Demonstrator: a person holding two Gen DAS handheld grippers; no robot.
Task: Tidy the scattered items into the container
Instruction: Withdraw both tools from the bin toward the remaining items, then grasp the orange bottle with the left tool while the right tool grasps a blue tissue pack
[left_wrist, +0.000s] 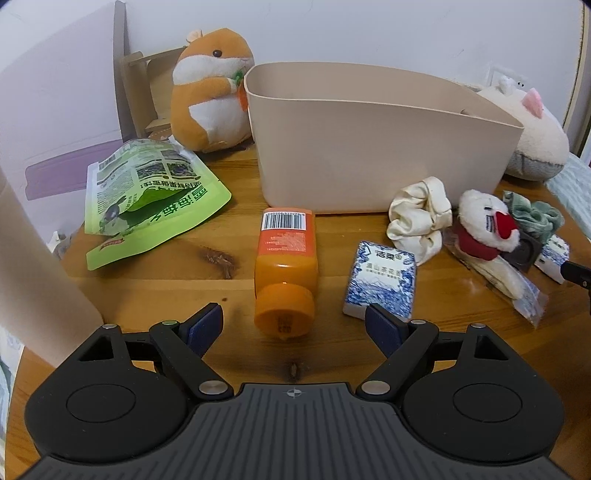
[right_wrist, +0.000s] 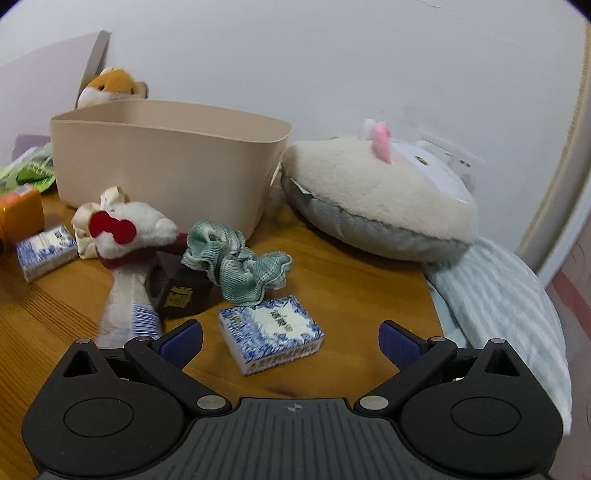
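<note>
A beige plastic container (left_wrist: 369, 147) stands at the back of the wooden table; it also shows in the right wrist view (right_wrist: 166, 162). My left gripper (left_wrist: 293, 328) is open, its fingers either side of the cap of an orange bottle (left_wrist: 286, 266) lying on its side. A blue-white tissue pack (left_wrist: 380, 280) lies right of the bottle. My right gripper (right_wrist: 290, 343) is open and empty, just behind a second blue-white tissue pack (right_wrist: 271, 334). A green scrunchie (right_wrist: 236, 262), a dark brown box (right_wrist: 181, 291), a small white plush with red bow (right_wrist: 125, 236) and a cream scrunchie (left_wrist: 421, 218) lie nearby.
A green snack pouch (left_wrist: 147, 195) lies at the left. An orange hamster plush (left_wrist: 210, 88) sits behind the container's left end. A large white cat plush (right_wrist: 376, 192) lies right of the container, on a striped cushion (right_wrist: 498, 302) at the table's right edge.
</note>
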